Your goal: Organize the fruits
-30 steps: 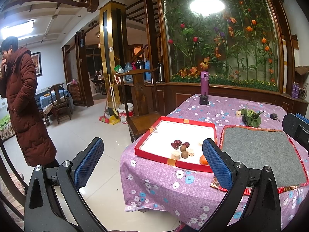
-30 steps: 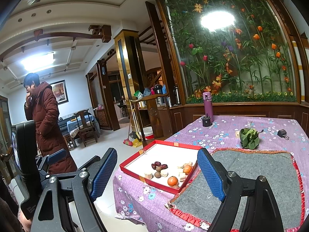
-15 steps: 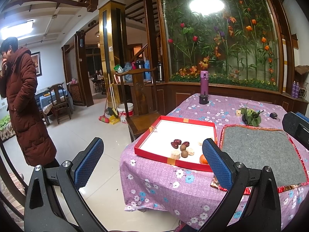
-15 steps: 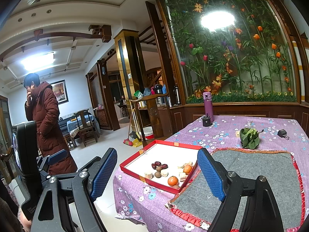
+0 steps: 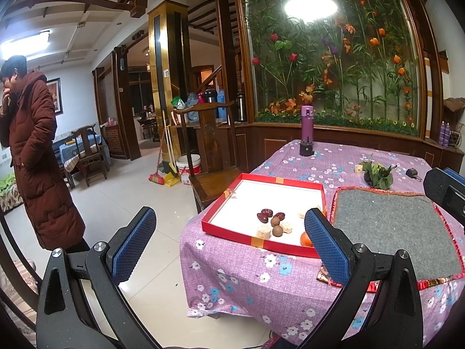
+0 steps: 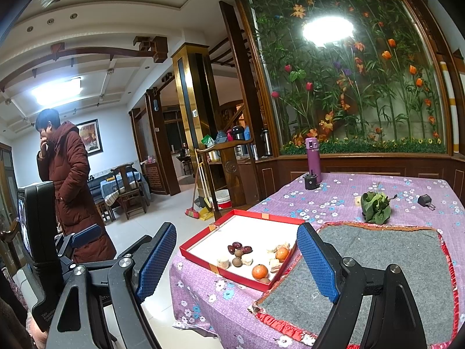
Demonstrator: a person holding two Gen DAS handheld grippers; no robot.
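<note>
A red tray (image 5: 279, 180) with a white floor sits on the near left part of the table. In it lie red dates (image 5: 266, 213), brown longans (image 5: 276, 222), pale chunks (image 5: 263, 230) and an orange (image 5: 305, 239). The right wrist view shows the same tray (image 6: 261, 215) with two oranges (image 6: 259, 271), dates (image 6: 237, 245) and longans (image 6: 237, 261). A grey felt mat (image 5: 389, 226) lies right of the tray. My left gripper (image 5: 228, 232) hangs open short of the table's edge, holding nothing. My right gripper (image 6: 237, 232) is open and empty too, in front of the tray.
At the far side of the flowered purple cloth stand a purple bottle (image 5: 307, 133), a leafy bunch (image 5: 377, 174) and a black key fob (image 5: 411, 172). A wooden chair (image 5: 209, 174) stands by the table's left side. A person in a dark red coat (image 5: 37, 160) stands on the tiled floor at left.
</note>
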